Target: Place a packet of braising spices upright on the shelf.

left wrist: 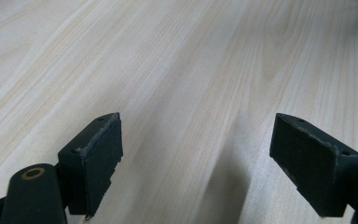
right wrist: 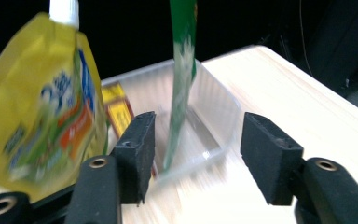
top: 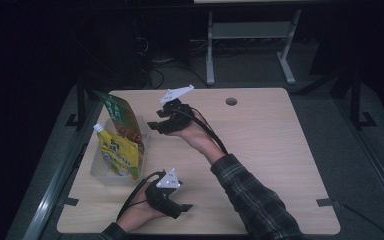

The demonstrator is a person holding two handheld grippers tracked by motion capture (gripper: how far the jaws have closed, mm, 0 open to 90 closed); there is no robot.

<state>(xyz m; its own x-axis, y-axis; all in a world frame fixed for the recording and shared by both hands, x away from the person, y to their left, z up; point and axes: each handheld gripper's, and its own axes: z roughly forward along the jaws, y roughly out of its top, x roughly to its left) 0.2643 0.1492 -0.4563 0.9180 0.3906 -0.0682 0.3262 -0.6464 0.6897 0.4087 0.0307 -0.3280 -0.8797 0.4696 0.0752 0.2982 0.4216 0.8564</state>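
Both tongs stand with their jaws apart and nothing between them. Seen from the high view, the right gripper (top: 156,125) sits near the middle of the table, at about 11 o'clock from the table's centre, pointing toward 9 o'clock at a clear plastic tub (top: 99,170). A hand and a plaid sleeve (top: 252,197) run back from it toward 5 o'clock. In the right gripper view its two black jaws are parted to a middling width; they hold nothing, and the tub's near corner (right wrist: 214,116) lies beyond them, just off the tips.

Standing in the tub are two pouches. A yellow spouted pouch (top: 121,155) with a white cap fills the end of the tub toward 6 o'clock, leaning a little. A green pouch (top: 122,117) stands on edge at the 12 o'clock end, tilted. In the right gripper view the yellow spouted pouch (right wrist: 42,102) is at 9 o'clock of the jaws and the green pouch (right wrist: 182,70) rises at 12 o'clock, seen edge-on. A small yellow-and-red packet (right wrist: 116,109) lies low in the tub between them. This view is slightly blurred.

The left gripper (top: 185,206) rests near the table's front edge at 7 o'clock, pointing toward 3 o'clock. In the left gripper view its jaws are spread wide over the bare pale wooden table (left wrist: 177,70).
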